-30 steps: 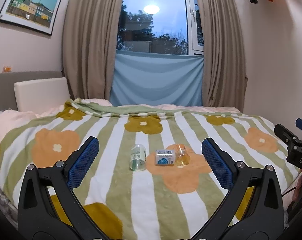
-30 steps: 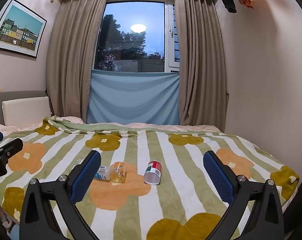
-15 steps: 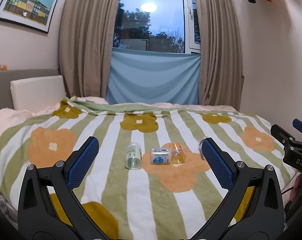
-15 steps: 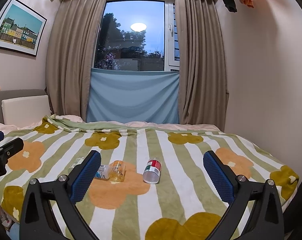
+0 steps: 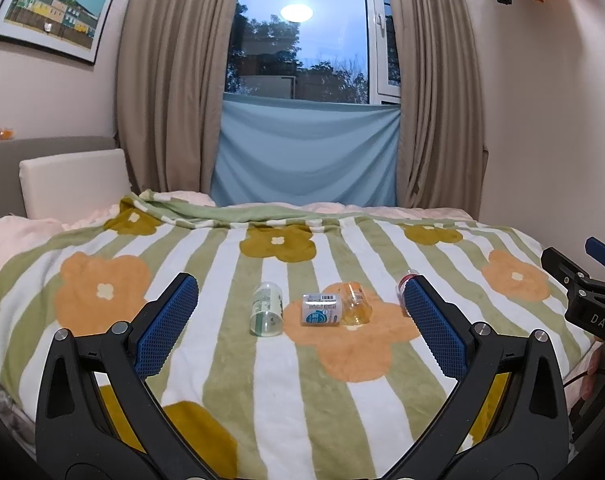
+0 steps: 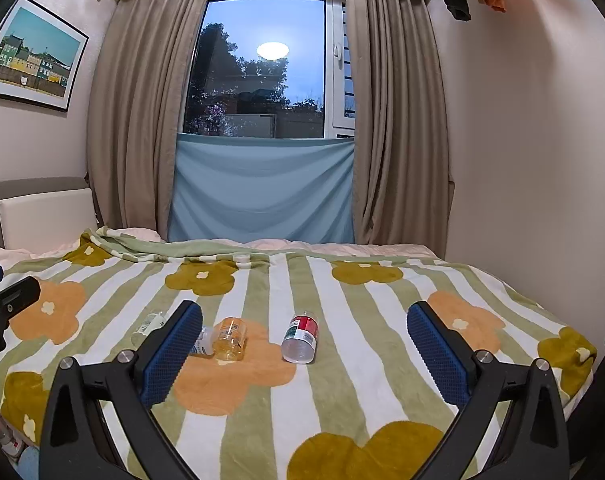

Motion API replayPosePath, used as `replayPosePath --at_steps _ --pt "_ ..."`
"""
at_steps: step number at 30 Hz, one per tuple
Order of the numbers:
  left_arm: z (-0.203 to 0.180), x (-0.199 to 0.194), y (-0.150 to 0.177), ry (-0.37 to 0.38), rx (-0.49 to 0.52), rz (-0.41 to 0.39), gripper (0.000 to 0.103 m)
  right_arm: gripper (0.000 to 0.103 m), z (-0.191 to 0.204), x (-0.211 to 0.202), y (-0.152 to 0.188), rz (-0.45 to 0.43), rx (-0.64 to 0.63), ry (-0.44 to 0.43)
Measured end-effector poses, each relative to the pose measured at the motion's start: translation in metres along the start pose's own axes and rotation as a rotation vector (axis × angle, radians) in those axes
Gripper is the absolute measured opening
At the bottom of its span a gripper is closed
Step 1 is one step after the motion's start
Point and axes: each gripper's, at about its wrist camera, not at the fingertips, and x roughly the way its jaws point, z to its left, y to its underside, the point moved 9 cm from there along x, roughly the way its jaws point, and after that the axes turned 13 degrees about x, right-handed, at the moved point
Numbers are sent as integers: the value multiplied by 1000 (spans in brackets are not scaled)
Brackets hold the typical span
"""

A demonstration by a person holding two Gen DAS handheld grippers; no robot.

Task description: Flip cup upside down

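Several small cups lie on their sides on the flowered bedspread (image 5: 310, 400). In the left wrist view a green-labelled clear cup (image 5: 267, 309), a blue-and-white one (image 5: 320, 309) and an amber one (image 5: 355, 304) lie in a row; a red-labelled cup (image 5: 404, 280) peeks out behind the right finger. In the right wrist view the red-labelled cup (image 6: 301, 337) lies in the middle, the amber cup (image 6: 231, 339) to its left, the green-labelled cup (image 6: 147, 327) further left. My left gripper (image 5: 300, 320) and right gripper (image 6: 304, 350) are both open, held short of the cups, with nothing between their fingers.
The bed runs to a window with beige curtains (image 5: 174, 80) and a blue cloth (image 5: 306, 156). A white pillow (image 5: 74, 184) leans on the headboard at the left. A wall (image 6: 522, 160) borders the bed on the right. The other gripper shows at each view's edge.
The left gripper's view has shifted slightly, and the red-labelled cup now shows behind its right finger. The right gripper has barely moved. The cups lie where they were.
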Motion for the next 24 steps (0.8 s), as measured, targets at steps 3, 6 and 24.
replayPosePath --at_steps 3,6,24 --pt "1 0 1 0 0 2 103 102 0 0 0 1 2 -1" --pt "1 0 1 -1 -1 1 103 102 1 0 0 0 3 0" --pt "5 1 6 -8 -7 2 103 102 8 -2 4 -5 9 4"
